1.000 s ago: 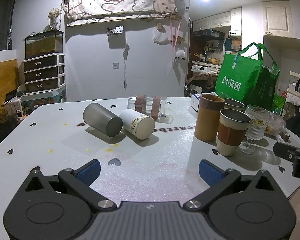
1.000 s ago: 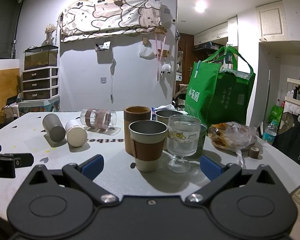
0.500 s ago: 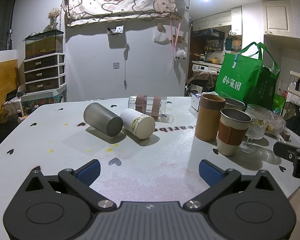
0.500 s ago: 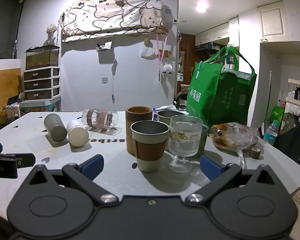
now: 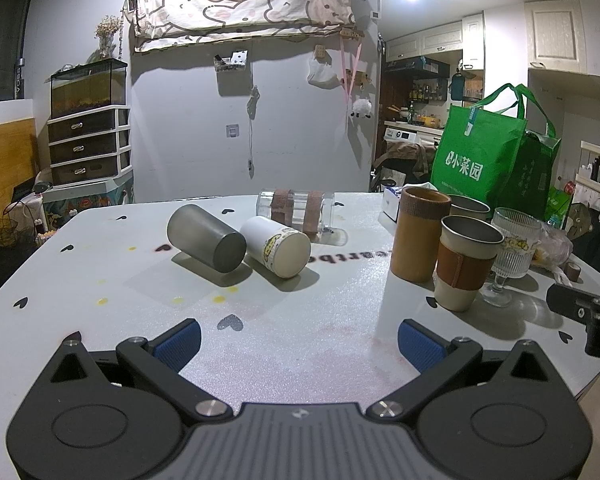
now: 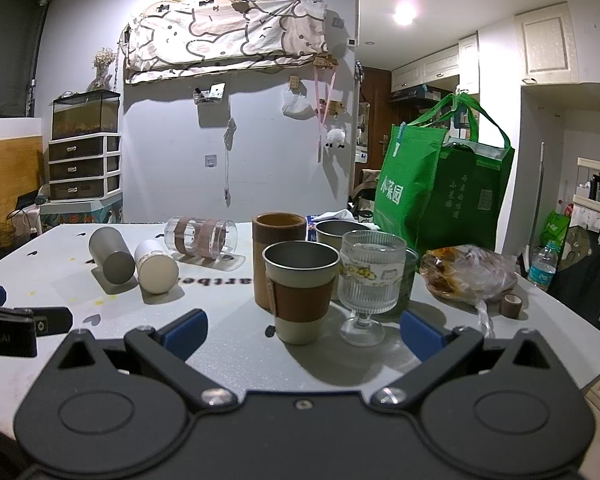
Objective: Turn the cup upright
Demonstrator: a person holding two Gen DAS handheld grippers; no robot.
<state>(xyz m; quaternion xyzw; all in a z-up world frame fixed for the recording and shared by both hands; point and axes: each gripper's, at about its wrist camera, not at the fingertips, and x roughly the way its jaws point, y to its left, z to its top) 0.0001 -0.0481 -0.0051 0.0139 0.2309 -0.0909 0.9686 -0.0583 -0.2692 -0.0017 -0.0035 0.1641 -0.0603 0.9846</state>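
We hold both tools wide apart and empty: the left tool (image 5: pixel 298 340) faces three cups lying on their sides at centre frame — grey steel cup (image 5: pixel 206 238), white cup (image 5: pixel 278 246), clear cup (image 5: pixel 296 212) — on the worktop (image 5: pixel 100 264), ready to reach; the right tool (image 6: pixel 302 330) faces the upright cups.

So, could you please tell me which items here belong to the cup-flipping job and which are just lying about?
Job:
- grey metal cup, on its side
- white cup, on its side
- clear glass, on its side

Lying about:
- green bag
- bagged food
- tape roll
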